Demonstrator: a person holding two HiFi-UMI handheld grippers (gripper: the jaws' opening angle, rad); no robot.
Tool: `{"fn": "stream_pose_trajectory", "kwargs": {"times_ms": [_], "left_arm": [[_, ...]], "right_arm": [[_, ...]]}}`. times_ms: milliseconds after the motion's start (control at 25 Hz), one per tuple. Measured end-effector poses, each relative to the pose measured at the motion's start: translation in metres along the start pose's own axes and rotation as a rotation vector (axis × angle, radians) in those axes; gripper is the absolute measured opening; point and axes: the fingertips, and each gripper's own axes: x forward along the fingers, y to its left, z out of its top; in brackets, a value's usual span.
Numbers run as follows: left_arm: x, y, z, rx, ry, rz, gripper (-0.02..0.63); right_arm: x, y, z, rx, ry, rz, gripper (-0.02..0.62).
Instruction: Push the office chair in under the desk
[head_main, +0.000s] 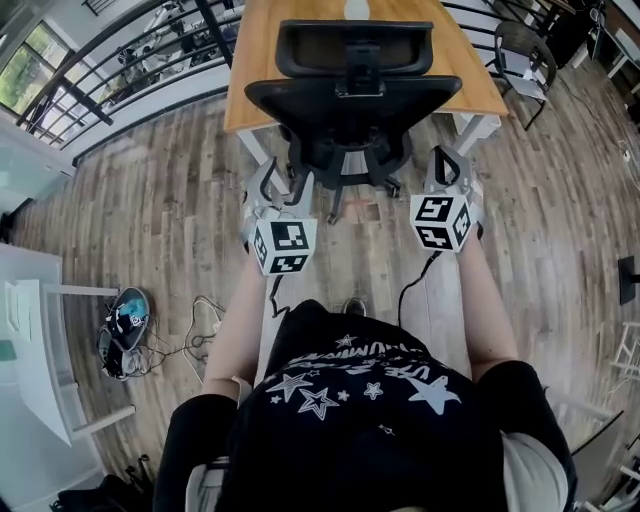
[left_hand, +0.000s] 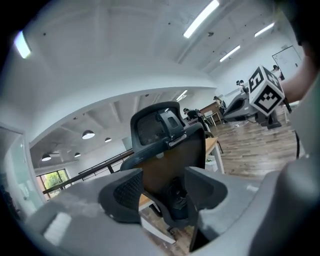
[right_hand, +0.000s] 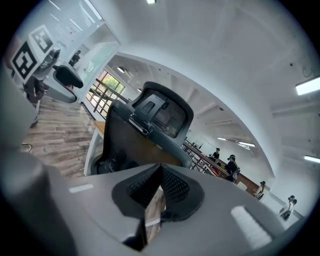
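Both jaws of your left gripper (head_main: 283, 188): apart, gripping nothing.
Your right gripper (head_main: 450, 172): closed tight, empty.
Office chair (head_main: 350, 95): backrest at desk (head_main: 262, 60) edge, before you.

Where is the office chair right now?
The office chair sits top centre in the head view, backrest toward the person, at the wooden desk, just ahead of the left claw and right claw.

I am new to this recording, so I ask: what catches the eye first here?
A black chair stands at the top centre of the head view, at a wooden desk. Just below it are the left gripper, jaws apart, and the right gripper, jaws together, both empty.
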Motion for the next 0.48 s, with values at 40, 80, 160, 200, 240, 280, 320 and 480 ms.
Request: {"fn": "stream_pose_trajectory", "kwargs": {"times_ms": [40, 80, 160, 200, 240, 280, 320, 480], "left_arm": [[-0.001, 0.000, 0.002, -0.002, -0.020, 0.003, 0.264], [-0.002, 0.000, 0.005, -0.007, -0.037, 0.006, 0.245], [-0.005, 0.000, 0.009, -0.019, -0.060, -0.001, 0.219], [-0.006, 0.000, 0.009, -0.024, -0.066, -0.007, 0.213], [-0.008, 0.001, 0.008, -0.029, -0.068, -0.014, 0.207], [-0.011, 0.002, 0.005, -0.033, -0.067, -0.018, 0.199], [-0.014, 0.004, 0.001, -0.039, -0.064, -0.021, 0.190], [-0.033, 0.021, -0.017, -0.068, -0.043, -0.028, 0.135]], "right_arm": [[-0.001, 0.000, -0.001, 0.013, 0.000, 0.001, 0.005], [-0.002, 0.000, -0.002, 0.028, 0.002, 0.003, 0.003], [-0.004, 0.000, -0.006, 0.065, 0.014, 0.007, 0.003], [-0.006, 0.001, -0.008, 0.083, 0.024, 0.011, 0.003], [-0.006, 0.004, -0.009, 0.098, 0.035, 0.017, 0.003], [-0.007, 0.008, -0.008, 0.109, 0.042, 0.026, 0.003], [-0.008, 0.014, -0.006, 0.117, 0.046, 0.037, 0.003], [-0.021, 0.047, 0.011, 0.126, 0.047, 0.061, 0.003]]}}
